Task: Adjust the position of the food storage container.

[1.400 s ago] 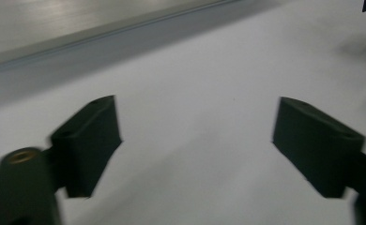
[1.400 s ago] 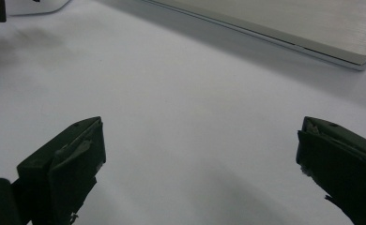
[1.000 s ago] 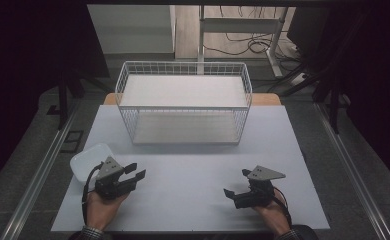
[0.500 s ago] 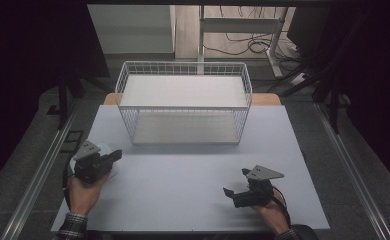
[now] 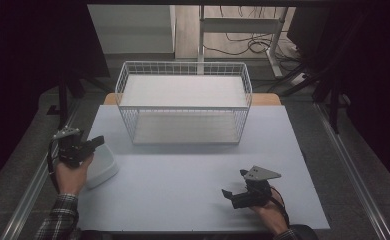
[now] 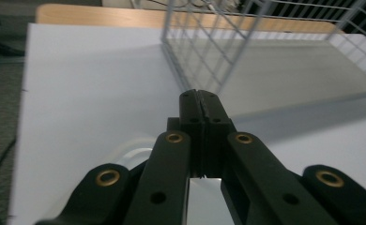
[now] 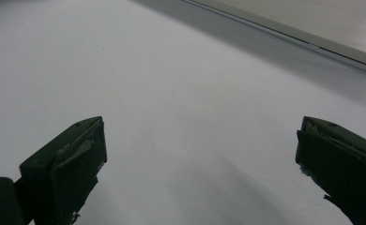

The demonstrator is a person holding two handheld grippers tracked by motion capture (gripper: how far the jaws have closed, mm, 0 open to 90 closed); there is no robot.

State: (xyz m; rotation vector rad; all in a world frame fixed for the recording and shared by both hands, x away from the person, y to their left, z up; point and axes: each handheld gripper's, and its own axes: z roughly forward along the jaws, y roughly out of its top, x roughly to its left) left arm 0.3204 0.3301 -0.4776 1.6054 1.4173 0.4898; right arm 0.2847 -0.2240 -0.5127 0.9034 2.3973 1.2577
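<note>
The left gripper [image 5: 98, 141], jaws pressed together and nothing visible between them in its own view [image 6: 200, 96], hangs over the far left edge of a white tub [image 5: 103, 168] at the left side of the counter [image 5: 183, 190]. It points towards the near left corner of a wire basket [image 5: 183, 64]. From above, the jaws pass over the tub's far rim; whether they pinch that rim or merely cross above it cannot be told. A pale curved edge of the tub [image 6: 130, 148] shows just below the gripper's arms, which suggests the tool sits low and close for a hold on the rim.

The tub is a shallow, rounded-cornered plastic dish, plain white and apparently empty, lying flat on the counter with one corner turned towards the basket. It sits apart from the basket, to its near left.

The right gripper [image 5: 234, 183] rests at the near right of the counter, jaws wide apart [image 7: 200, 154] over bare white surface and well away from the tub, probably parked while the left hand works. The basket [image 6: 195, 42], open-topped, stands at the far middle, a likely place for the tub to go.
</note>
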